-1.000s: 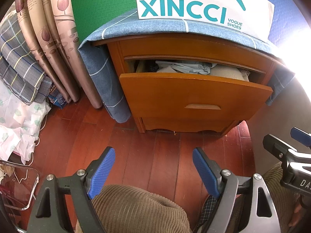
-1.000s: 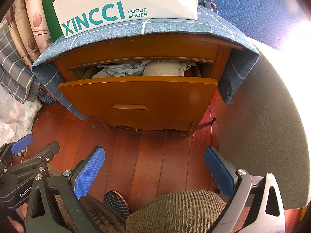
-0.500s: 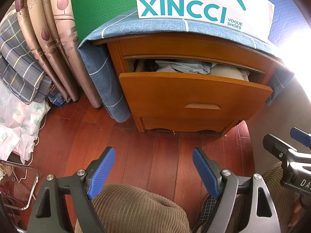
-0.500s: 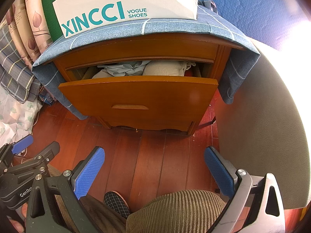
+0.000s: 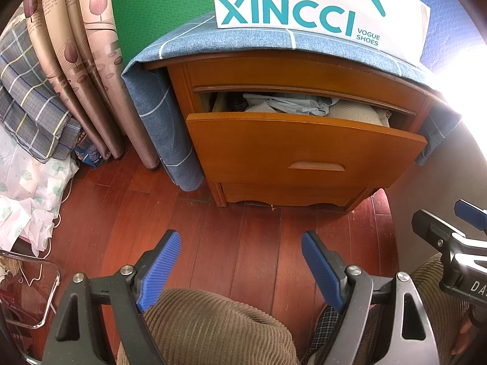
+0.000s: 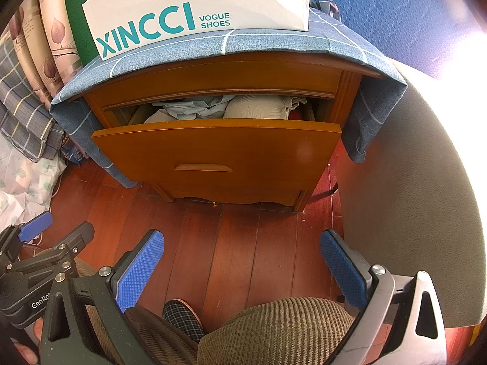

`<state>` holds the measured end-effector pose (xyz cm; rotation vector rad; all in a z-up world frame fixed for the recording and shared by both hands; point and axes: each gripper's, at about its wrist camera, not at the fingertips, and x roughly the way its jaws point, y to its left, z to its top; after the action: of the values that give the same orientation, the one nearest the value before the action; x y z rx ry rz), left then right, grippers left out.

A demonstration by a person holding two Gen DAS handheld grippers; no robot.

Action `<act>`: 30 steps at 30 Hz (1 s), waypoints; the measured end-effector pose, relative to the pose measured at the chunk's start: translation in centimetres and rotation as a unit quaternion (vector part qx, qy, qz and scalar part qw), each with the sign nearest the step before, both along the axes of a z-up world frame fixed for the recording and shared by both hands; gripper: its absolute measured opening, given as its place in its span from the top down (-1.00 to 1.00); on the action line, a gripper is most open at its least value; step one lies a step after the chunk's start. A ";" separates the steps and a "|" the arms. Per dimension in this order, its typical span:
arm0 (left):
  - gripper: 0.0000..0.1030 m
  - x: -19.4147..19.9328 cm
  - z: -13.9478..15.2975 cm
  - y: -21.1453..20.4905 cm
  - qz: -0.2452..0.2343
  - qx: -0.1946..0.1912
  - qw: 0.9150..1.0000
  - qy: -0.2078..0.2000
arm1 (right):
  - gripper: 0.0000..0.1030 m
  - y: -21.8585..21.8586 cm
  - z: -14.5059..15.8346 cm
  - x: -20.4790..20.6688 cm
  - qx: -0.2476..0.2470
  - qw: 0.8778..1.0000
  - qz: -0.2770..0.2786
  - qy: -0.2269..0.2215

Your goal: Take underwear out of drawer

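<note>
**Both tools wide open, underwear in the half-open drawer**

Landmark is the wooden nightstand [image 5: 292,73]; every place below is given from it.

Nearest to us: our knees in brown corduroy [image 6: 274,331] and a checked slipper [image 6: 182,316], well short of the nightstand. We hold the left tool [image 5: 240,251] above the left knee, blue pads [image 5: 159,269] spread wide, nothing between them but floor. The right tool [image 6: 242,252] is in the same posture, pads [image 6: 140,272] wide apart and empty. Both point down and forward at the nightstand front and touch nothing.

Between us and the nightstand: bare red-brown plank floor [image 5: 213,237].

The nightstand's drawer [image 6: 219,152] is pulled partway out, with a recessed handle in the middle of its front. The underwear sits inside, seen through the gap above the front panel: a pale blue crumpled piece [image 6: 194,108] toward the nightstand's left, a beige ribbed piece [image 6: 258,108] just beside it on the right, the two touching. Something red shows at the far right corner; we can't tell what it is.

On top of the nightstand: a blue checked cloth [image 5: 188,39] draped over both sides, and on it a white XINCCI shoe bag [image 5: 304,3].

Left of the nightstand: patterned curtains [image 5: 88,60], plaid fabric [image 5: 27,97] and loose white printed cloth [image 5: 27,194] on the floor. Right of it: a grey rounded mass [image 6: 411,197], washed out by glare.
</note>
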<state>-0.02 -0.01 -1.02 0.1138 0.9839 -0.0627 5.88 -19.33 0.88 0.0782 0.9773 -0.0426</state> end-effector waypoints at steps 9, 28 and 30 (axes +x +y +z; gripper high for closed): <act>-0.63 0.1 0.0 0.0 0.000 0.000 1.000 0.000 | -0.96 0.0 0.0 0.0 0.000 1.000 0.000 0.000; -0.63 0.4 0.4 0.7 0.006 -0.050 0.999 0.009 | -0.96 -0.1 0.1 0.0 0.012 1.000 0.000 -0.001; -0.63 0.7 0.5 1.3 0.011 -0.086 0.996 0.019 | -0.96 -0.1 0.2 -0.1 0.015 1.000 0.003 -0.001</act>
<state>0.70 1.28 -0.51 -0.0570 1.0136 -0.1305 5.81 -19.39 1.03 0.1021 0.9765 -0.0231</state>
